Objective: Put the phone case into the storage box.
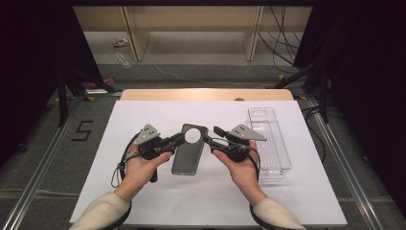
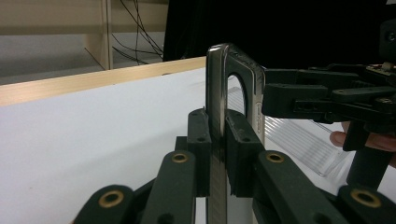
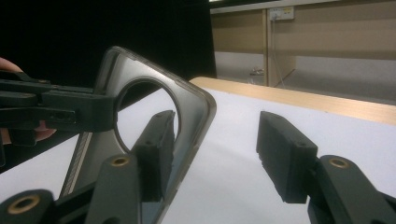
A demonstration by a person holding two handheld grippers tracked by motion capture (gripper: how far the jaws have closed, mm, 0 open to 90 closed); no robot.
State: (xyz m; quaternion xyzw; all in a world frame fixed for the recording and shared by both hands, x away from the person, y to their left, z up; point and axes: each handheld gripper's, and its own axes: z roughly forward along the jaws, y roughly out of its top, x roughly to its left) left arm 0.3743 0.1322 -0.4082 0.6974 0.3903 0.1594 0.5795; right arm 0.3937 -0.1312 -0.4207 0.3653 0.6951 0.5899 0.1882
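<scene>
Sleeves in a pale knit come in from the near edge of the high view, each forearm ending in a hand wrapped round a tool. Left hand-held gripper (image 1: 178, 139) pinches the dark phone case (image 1: 189, 149) by its left edge near the top; in the left gripper view the two black pads are pressed against either face of the thin case wall, and the case stands on edge between them. Right hand-held gripper (image 1: 208, 138) reaches toward the case's upper right edge, its jaws spread apart: in the right gripper view one pad (image 3: 157, 151) sits just at the case's rim while the other pad (image 3: 282, 156) stands well clear over bare white surface. The case has a large round cut-out (image 1: 193, 135) near its top, and it is held between the two tools above the white sheet (image 1: 143, 201) covering the bench. Just right of the right hand lies a clear plastic tray (image 1: 270, 139), long and narrow, resting on the sheet. Beyond the sheet, the bench's wooden edge (image 1: 206, 94) shows, then grey floor and cables.
</scene>
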